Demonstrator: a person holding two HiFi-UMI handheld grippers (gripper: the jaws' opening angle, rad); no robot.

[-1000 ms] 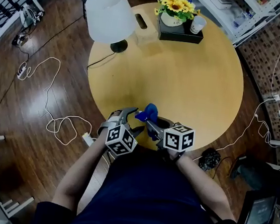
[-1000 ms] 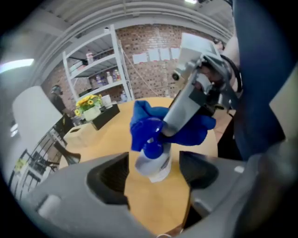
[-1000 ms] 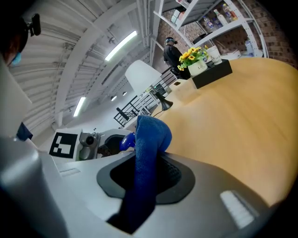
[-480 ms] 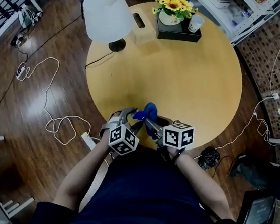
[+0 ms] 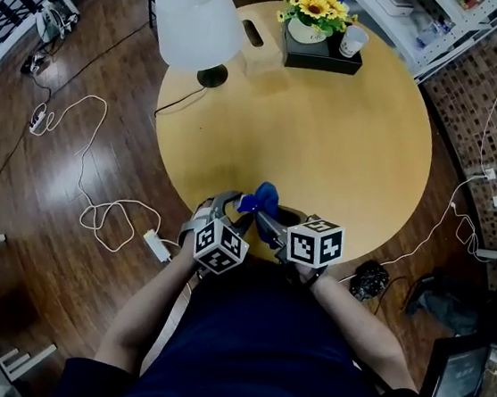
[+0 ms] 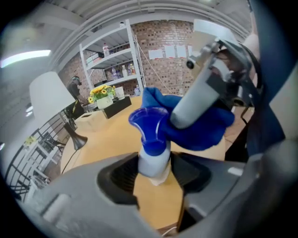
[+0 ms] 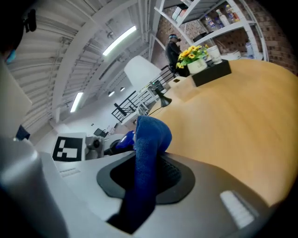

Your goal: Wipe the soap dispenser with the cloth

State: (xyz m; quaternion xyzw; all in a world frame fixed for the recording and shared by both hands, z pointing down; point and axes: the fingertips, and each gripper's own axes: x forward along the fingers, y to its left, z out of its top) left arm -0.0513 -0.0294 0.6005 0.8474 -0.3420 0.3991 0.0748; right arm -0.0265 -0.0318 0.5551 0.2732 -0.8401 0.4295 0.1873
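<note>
Slippage risk: we find the left gripper [image 6: 154, 174], jaws just closing, pinching the soap dispenser [image 6: 152, 160] at the table [image 5: 329, 131] edge. The right gripper [image 7: 144, 179] clamps the cloth [image 7: 148, 137] against its pump; hard rubbing could twist it free.

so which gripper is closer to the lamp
Left. The left gripper, whose jaws have just been closing on the soap dispenser, is almost straight below the lamp in the head view; the right gripper, gripping the cloth, sits further right.
</note>
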